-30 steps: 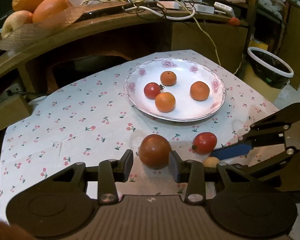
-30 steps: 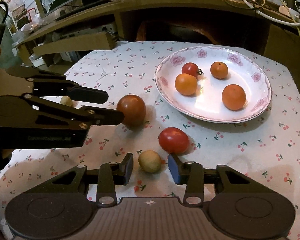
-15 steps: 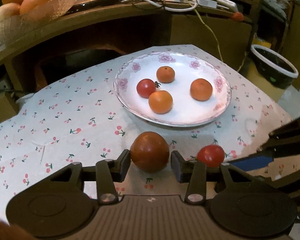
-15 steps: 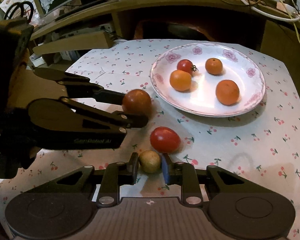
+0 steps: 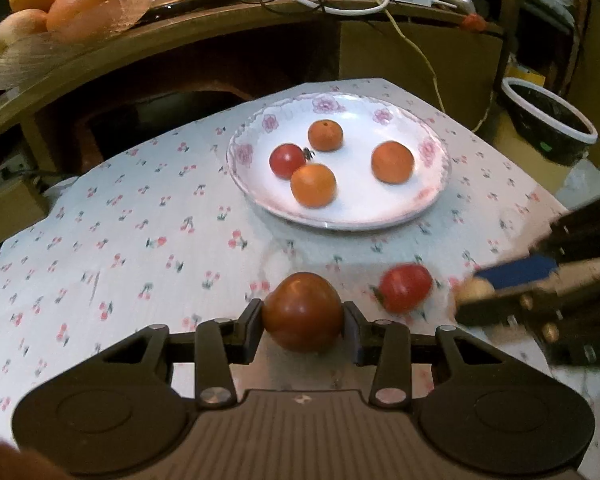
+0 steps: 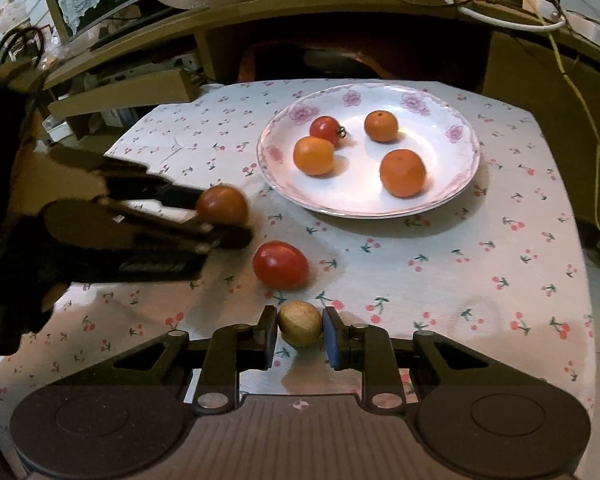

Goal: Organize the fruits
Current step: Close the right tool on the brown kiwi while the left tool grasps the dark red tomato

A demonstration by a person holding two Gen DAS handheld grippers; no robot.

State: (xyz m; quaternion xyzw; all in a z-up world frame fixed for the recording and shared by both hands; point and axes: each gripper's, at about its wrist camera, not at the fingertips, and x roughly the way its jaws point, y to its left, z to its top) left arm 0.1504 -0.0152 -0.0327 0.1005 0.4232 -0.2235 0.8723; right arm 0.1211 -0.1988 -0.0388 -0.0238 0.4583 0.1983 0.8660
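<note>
Two fruits were gripped at once. The left gripper [image 5: 303, 316] was clamped on the dark red fruit [image 5: 302, 311], which sat between its pads. The right gripper [image 6: 300, 330] pinched the small yellow fruit [image 6: 300, 323]. The plate [image 6: 452, 196] lay ahead of both, carrying three oranges and a small tomato. The red tomato [image 6: 280, 265] rested just ahead-left of the right gripper. Risks judged: round fruit slipping out mid-carry; the two tools colliding; the loose tomato knocked and rolling off the cloth.
</note>
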